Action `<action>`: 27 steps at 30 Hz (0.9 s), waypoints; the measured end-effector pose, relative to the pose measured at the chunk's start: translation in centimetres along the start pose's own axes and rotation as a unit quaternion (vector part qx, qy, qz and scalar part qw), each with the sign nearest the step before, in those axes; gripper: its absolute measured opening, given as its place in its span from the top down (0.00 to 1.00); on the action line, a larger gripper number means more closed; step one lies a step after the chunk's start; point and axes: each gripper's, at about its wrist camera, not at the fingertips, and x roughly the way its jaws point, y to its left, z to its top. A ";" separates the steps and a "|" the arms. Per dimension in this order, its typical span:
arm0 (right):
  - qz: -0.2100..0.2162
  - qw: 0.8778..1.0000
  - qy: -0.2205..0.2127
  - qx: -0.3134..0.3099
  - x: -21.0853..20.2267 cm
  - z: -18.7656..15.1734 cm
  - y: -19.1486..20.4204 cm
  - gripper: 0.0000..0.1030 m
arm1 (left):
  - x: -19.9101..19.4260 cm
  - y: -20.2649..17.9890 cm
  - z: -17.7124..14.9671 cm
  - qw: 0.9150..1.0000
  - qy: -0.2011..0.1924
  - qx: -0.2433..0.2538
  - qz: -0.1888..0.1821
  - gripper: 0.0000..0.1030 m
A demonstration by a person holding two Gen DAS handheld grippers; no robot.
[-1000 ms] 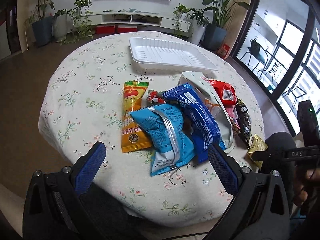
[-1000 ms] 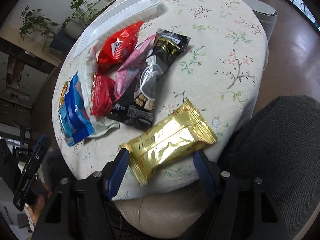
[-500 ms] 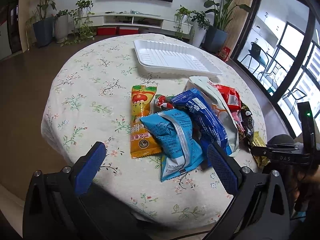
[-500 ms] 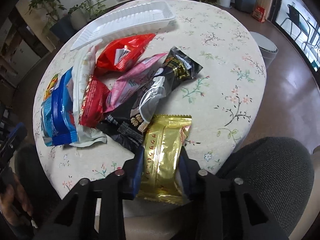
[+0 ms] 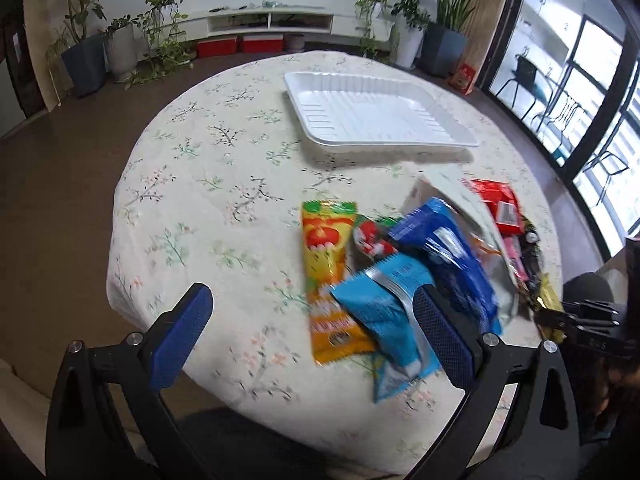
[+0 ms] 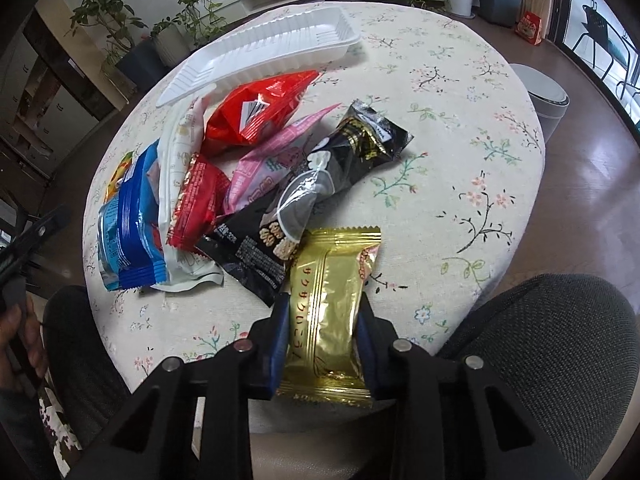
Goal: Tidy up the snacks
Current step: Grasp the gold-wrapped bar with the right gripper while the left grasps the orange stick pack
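Gold foil filled the right gripper (image 6: 322, 334): its blue pads were pressed in on both long edges of the gold packet (image 6: 330, 300), pinching it near the table's near edge. The packet's long axis ran straight ahead along the fingers, its far crimped end pointing toward the heap of other snacks and, beyond them, the white tray (image 6: 260, 54). That line was what the coming move would likely turn on — the tray lay ahead and somewhat to the left, at the far side of the flowered tablecloth (image 6: 460, 120), with the black packet (image 6: 320, 184), the pink packet (image 6: 272, 156) and the red bag (image 6: 256, 114) lying between. To reach the tray, the gold packet would probably have to be carried over the heap, not pushed through it. The tray's own long axis ran slantwise across that path, so the packet might need a turn to lie neatly inside. The left gripper (image 5: 312, 328) held nothing, its jaws spread wide, at the near edge of the table beside the orange packet (image 5: 326, 276) and the light blue packet (image 5: 384, 312). Both arms stood about equally far from the tray — but only the right one carried anything, so the delivery looked to be its job.
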 end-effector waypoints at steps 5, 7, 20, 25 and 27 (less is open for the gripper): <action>0.012 1.000 -0.002 0.002 0.0 -0.1 -0.3 0.68 | 3.5 1.7 3.1 0.999 0.050 -0.017 0.002 0.06; 0.015 1.000 -0.003 0.001 0.0 -0.1 -0.6 0.68 | 4.8 1.5 3.6 0.997 0.074 -0.012 0.001 0.07; 0.003 1.000 -0.011 -0.021 -0.1 -0.3 0.1 0.68 | 8.4 1.7 2.2 0.991 0.123 0.029 0.049 0.27; -0.007 0.999 -0.016 -0.028 -0.2 -0.4 0.4 0.68 | 8.2 1.0 2.0 0.992 0.116 0.030 0.040 0.42; -0.013 0.999 -0.019 -0.031 -0.3 -0.4 0.5 0.68 | 7.6 0.2 1.6 0.992 0.113 0.039 0.036 0.52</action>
